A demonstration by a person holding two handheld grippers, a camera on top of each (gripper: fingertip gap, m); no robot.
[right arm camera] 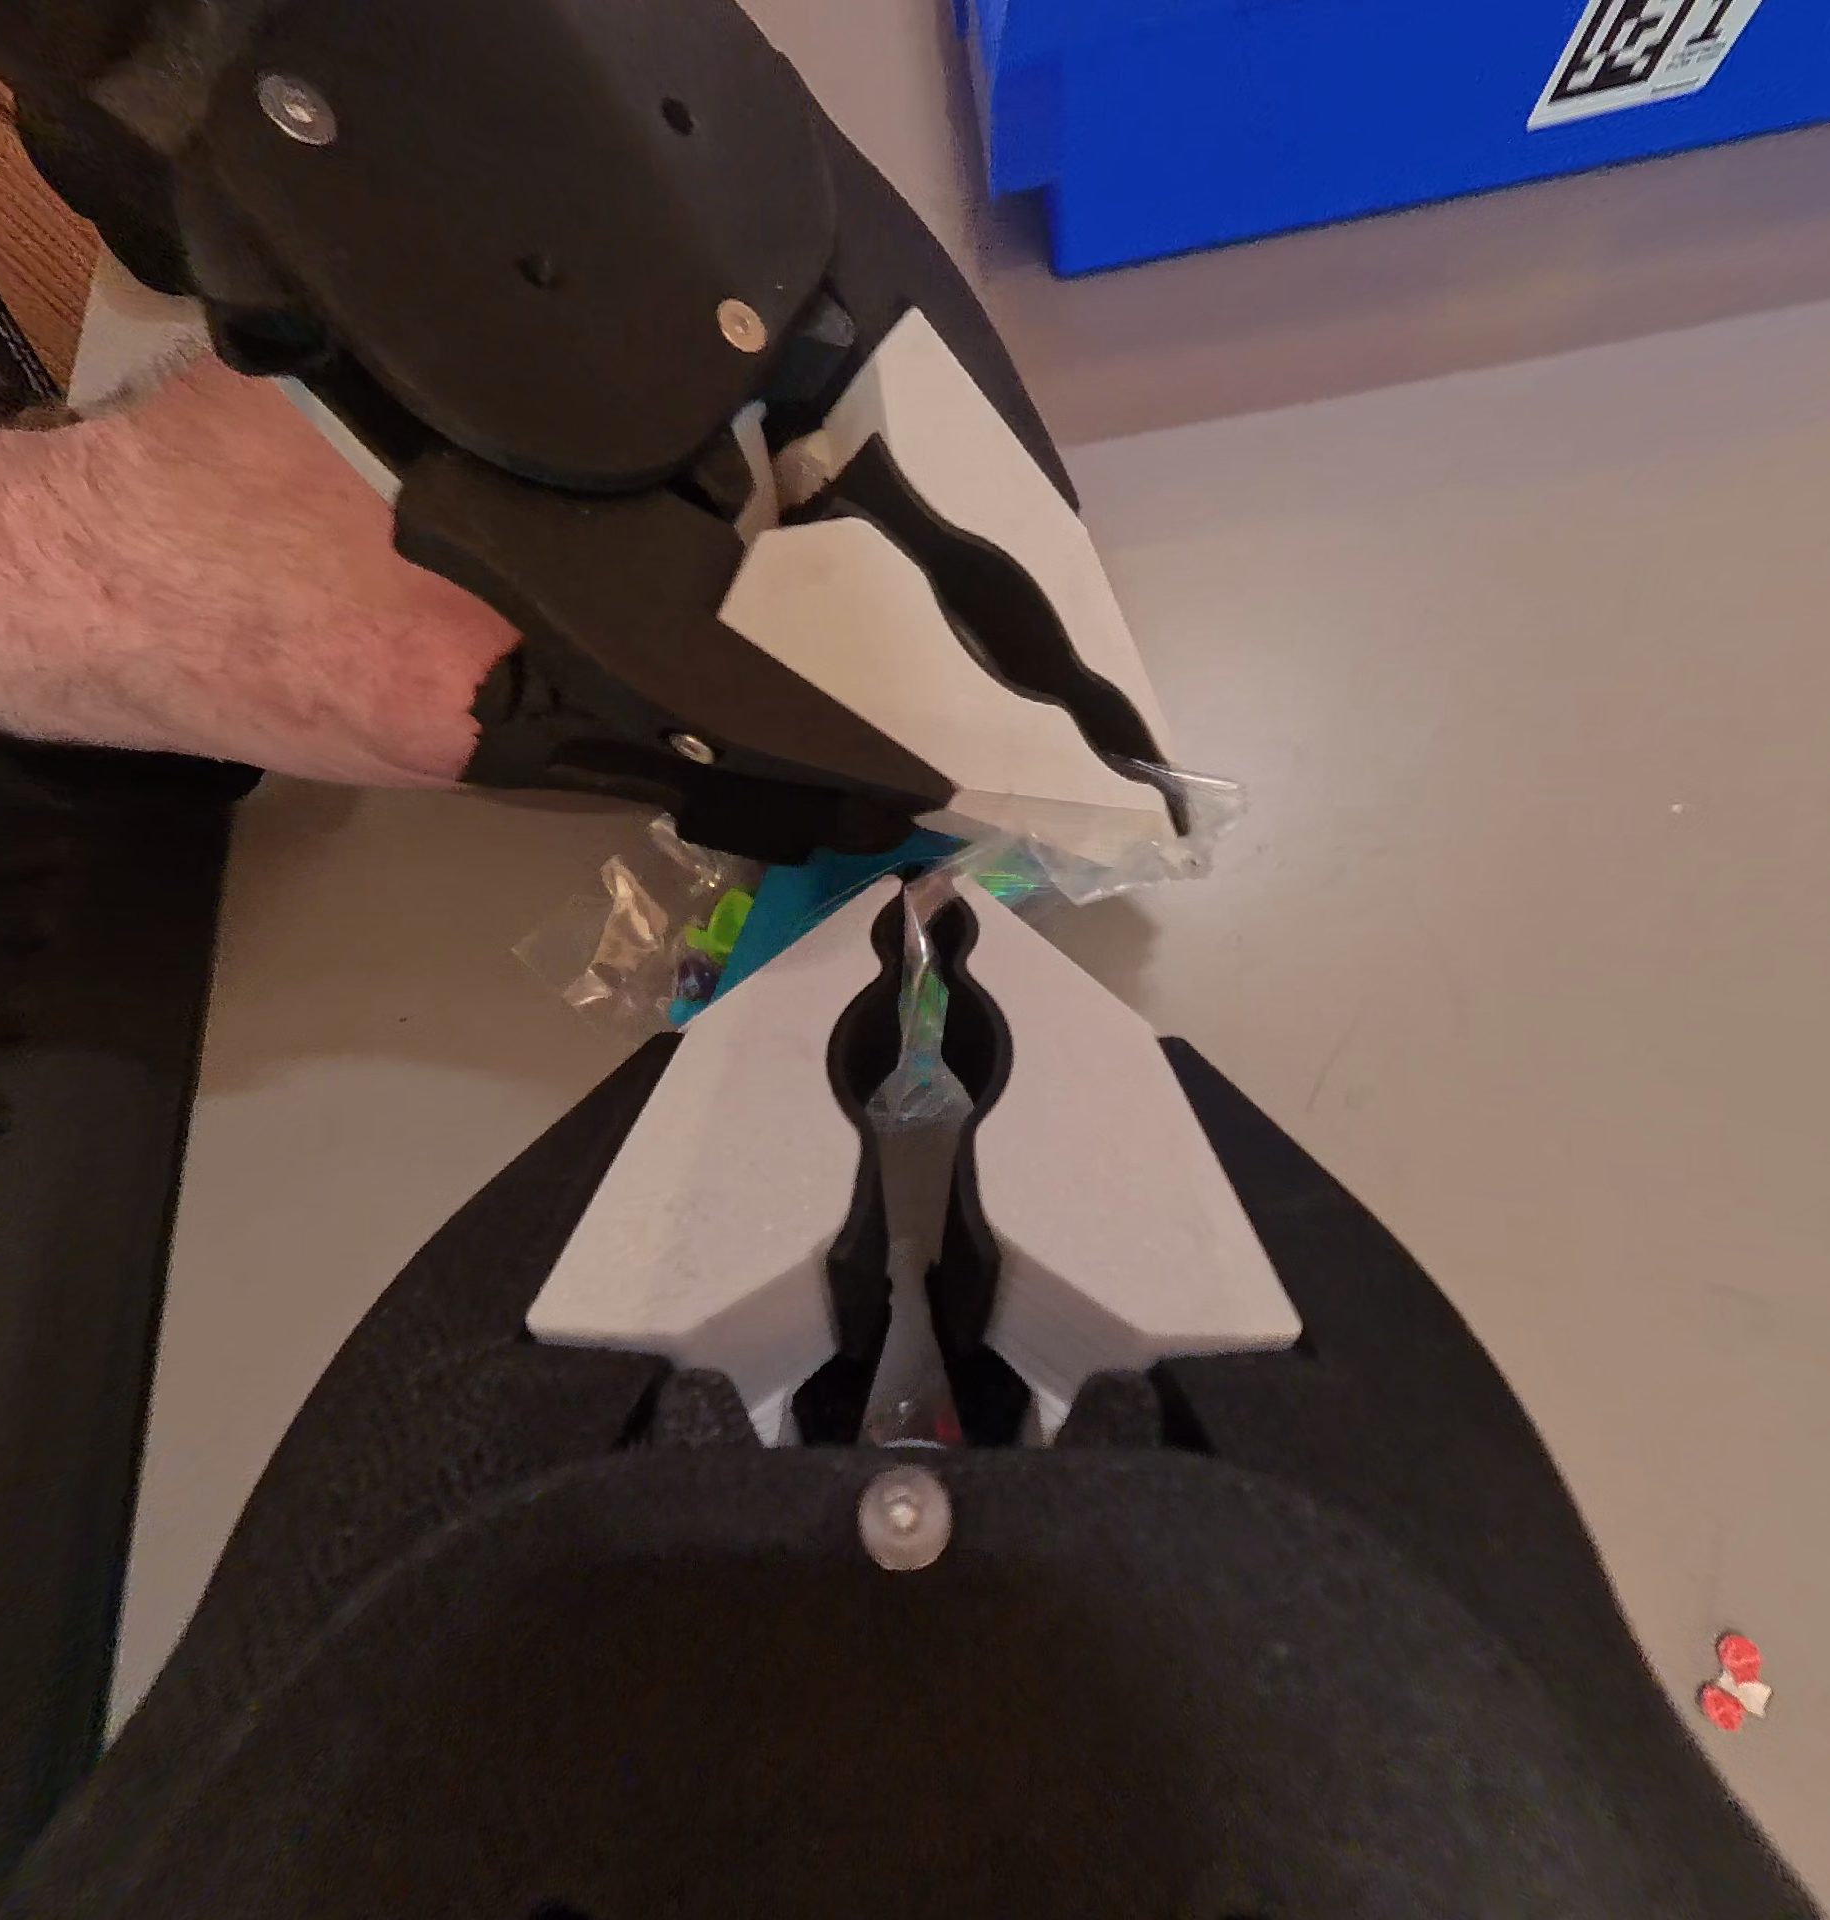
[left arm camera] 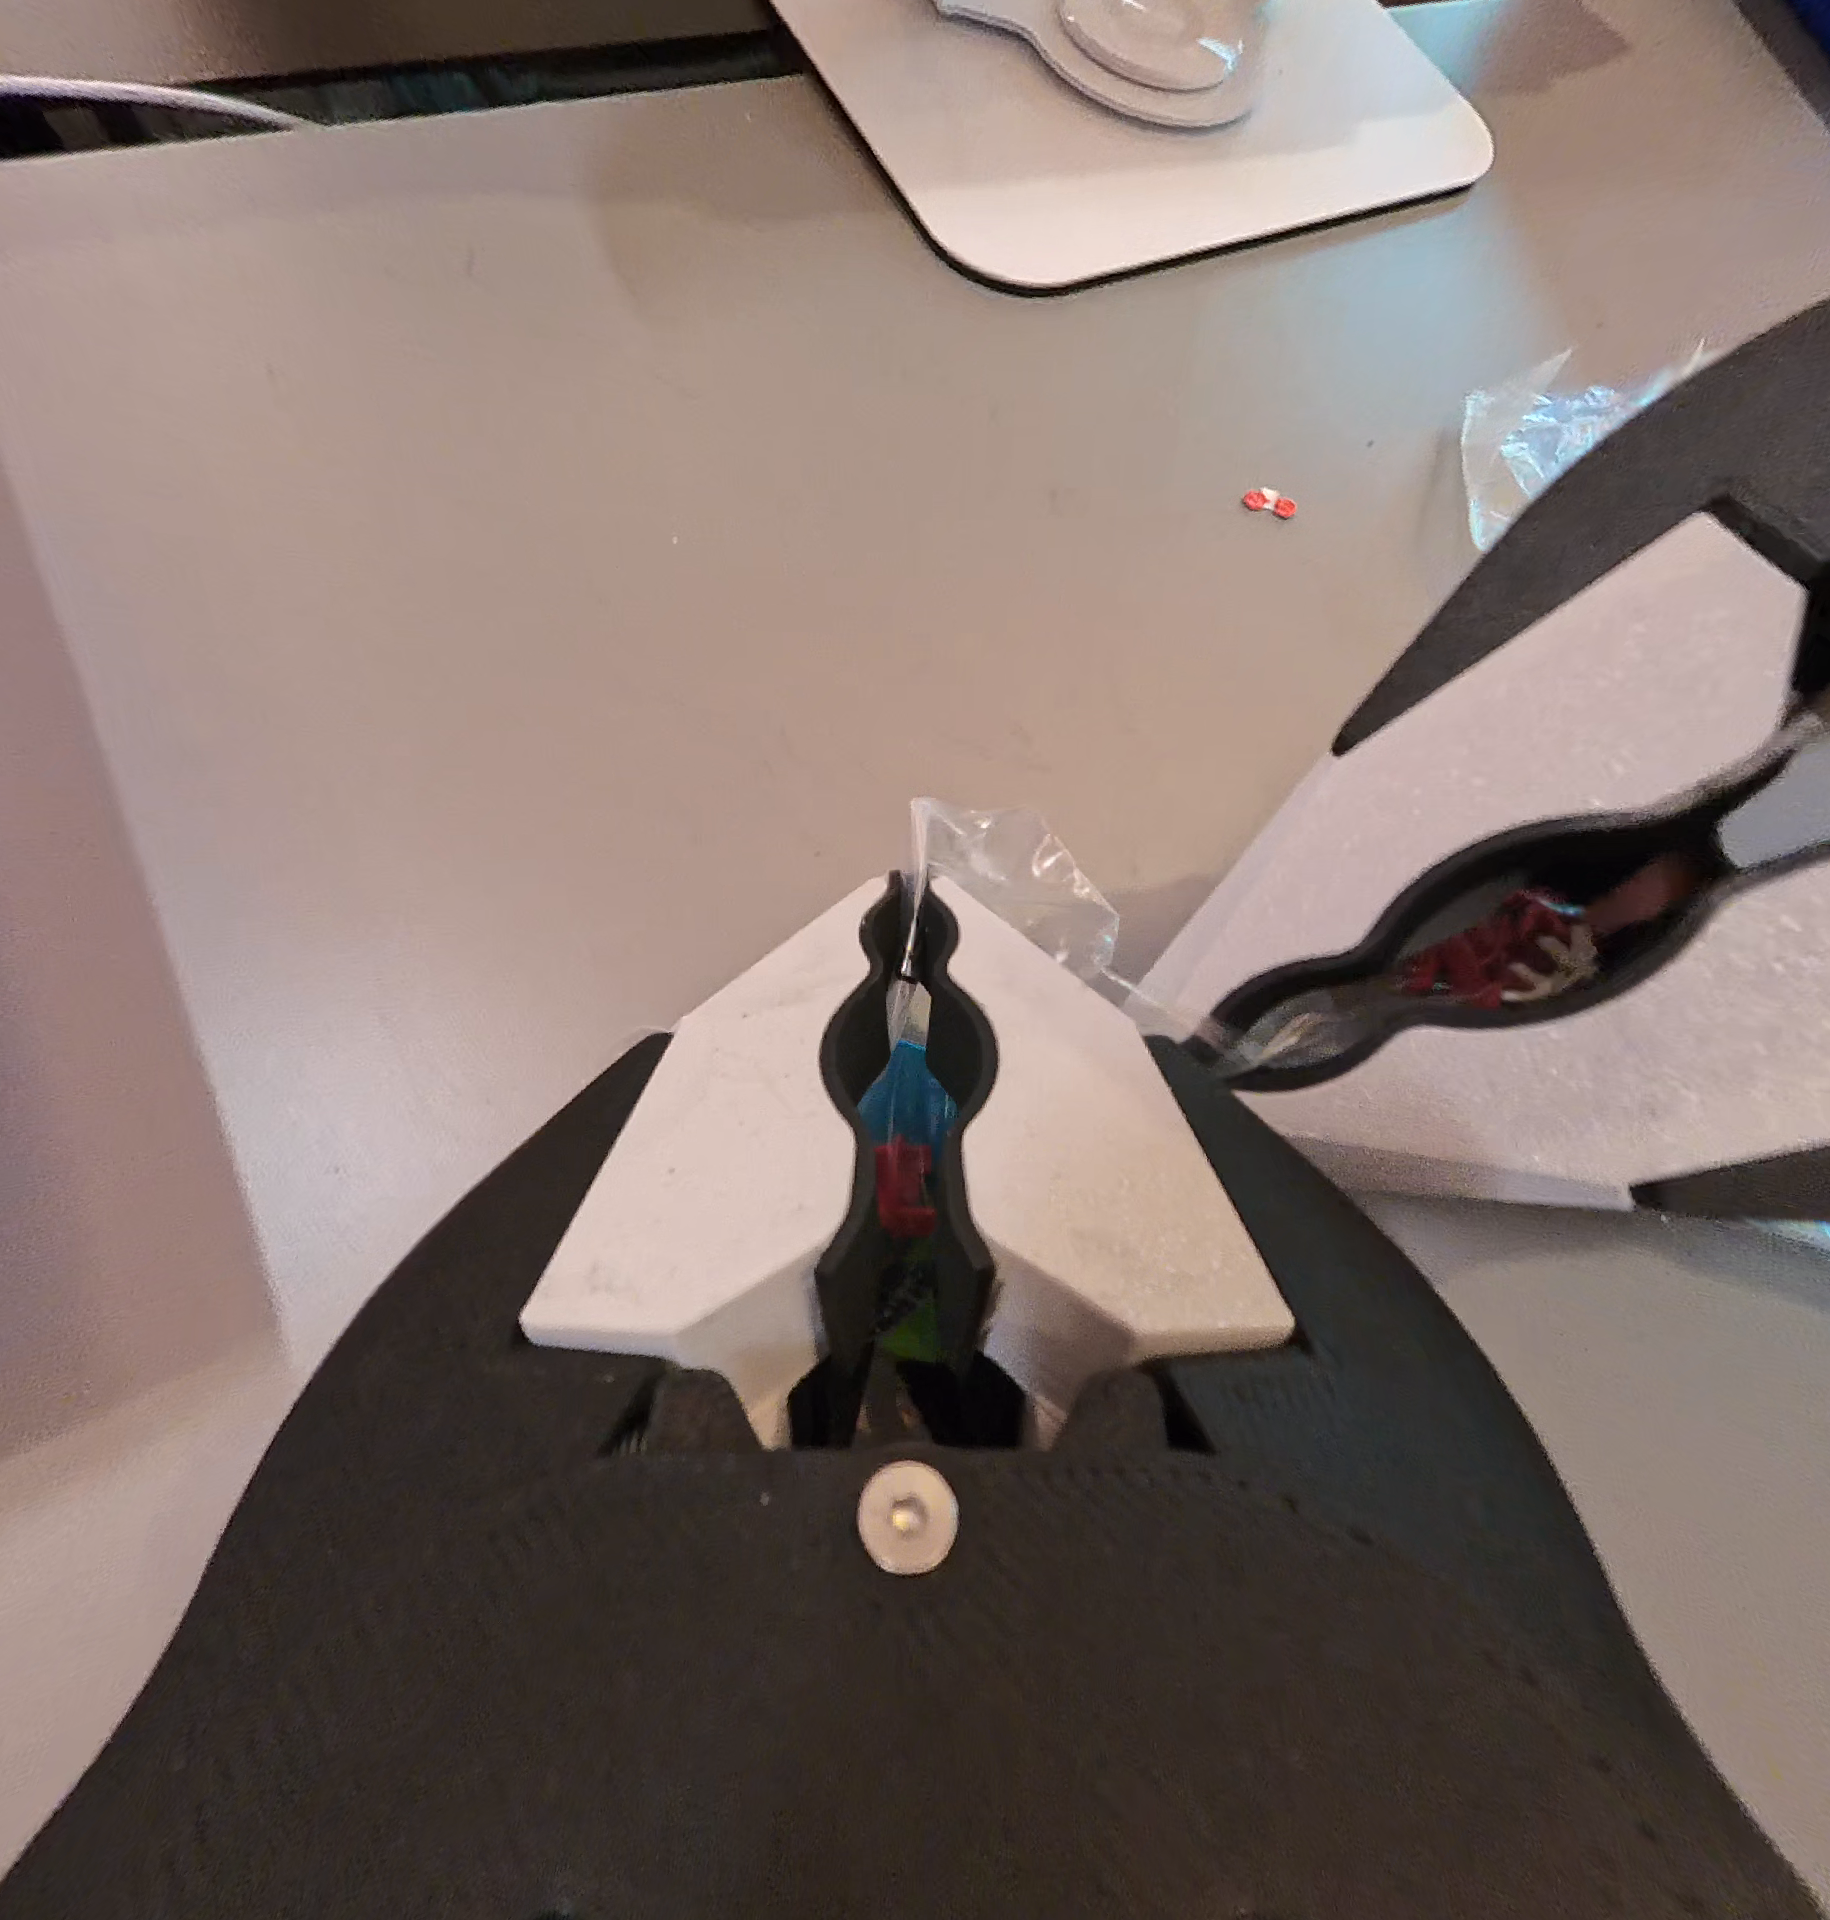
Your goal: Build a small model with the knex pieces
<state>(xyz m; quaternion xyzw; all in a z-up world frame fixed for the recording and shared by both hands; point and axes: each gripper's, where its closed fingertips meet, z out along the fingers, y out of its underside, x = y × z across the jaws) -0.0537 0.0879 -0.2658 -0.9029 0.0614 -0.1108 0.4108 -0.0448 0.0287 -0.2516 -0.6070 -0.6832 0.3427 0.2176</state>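
A clear plastic bag [left arm camera: 1025, 883] of small coloured pieces hangs between both grippers above the grey table [left arm camera: 578, 571]. My left gripper [left arm camera: 906, 899] is shut on one edge of the bag; blue, red and green pieces show in the gap between its fingers. My right gripper [left arm camera: 1217, 1044] comes in from the right and is shut on the bag close beside it. In the right wrist view my right gripper [right arm camera: 916, 904] pinches the bag's film. The left gripper [right arm camera: 1176, 805], held by a hand [right arm camera: 163, 603], pinches the bag [right arm camera: 1108, 862] just above. The bag's lower part [right arm camera: 620, 935] hangs below the left gripper.
A small red-and-white piece [left arm camera: 1269, 503] lies loose on the table, also in the right wrist view [right arm camera: 1737, 1688]. A white pad [left arm camera: 1254, 197] with a clear item sits at the far edge. Another clear bag [left arm camera: 1524, 436] lies at right. A blue bin [right arm camera: 1306, 135] stands behind. The grippers' ends are close to 6 centimeters from one another.
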